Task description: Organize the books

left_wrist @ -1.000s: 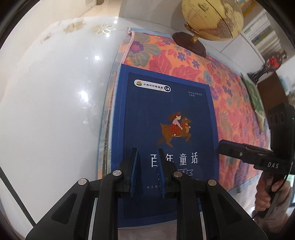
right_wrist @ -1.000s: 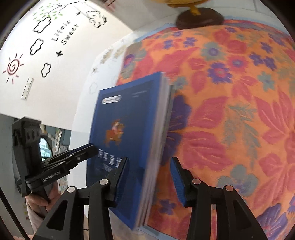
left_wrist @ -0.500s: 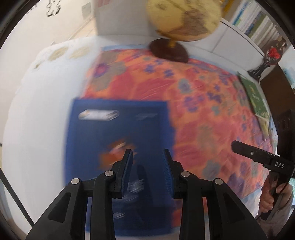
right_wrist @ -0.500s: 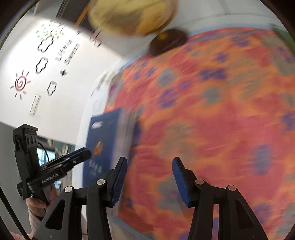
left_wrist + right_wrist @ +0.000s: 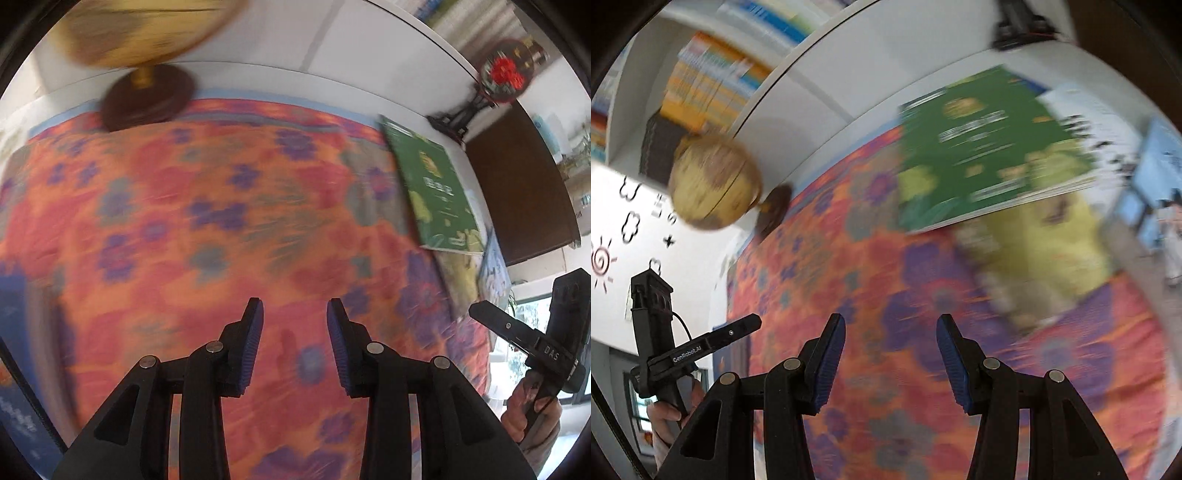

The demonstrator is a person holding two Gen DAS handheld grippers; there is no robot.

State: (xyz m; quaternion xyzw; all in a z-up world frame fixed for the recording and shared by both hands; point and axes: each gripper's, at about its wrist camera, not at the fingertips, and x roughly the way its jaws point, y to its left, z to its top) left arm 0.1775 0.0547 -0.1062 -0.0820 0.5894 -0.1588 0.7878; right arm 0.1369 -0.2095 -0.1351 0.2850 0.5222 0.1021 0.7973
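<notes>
Green book (image 5: 436,192) overhangs the cloth's (image 5: 221,221) edge — probably; both claws empty.

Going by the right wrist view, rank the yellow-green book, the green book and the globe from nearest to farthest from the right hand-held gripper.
From the right hand-held gripper:
1. Yellow-green book, ahead to the right, partly under the green one.
2. Green book, beyond it, at the cloth's far edge.
3. Globe, far left, by the wall.

Right gripper (image 5: 891,354) over floral cloth (image 5: 849,295), blue pads apart, nothing between; green book (image 5: 979,147) atop yellow book (image 5: 1045,254) at upper right, blurred; globe (image 5: 713,184) at cloth's far corner; left gripper (image 5: 701,343) hand-held, lower left
</notes>
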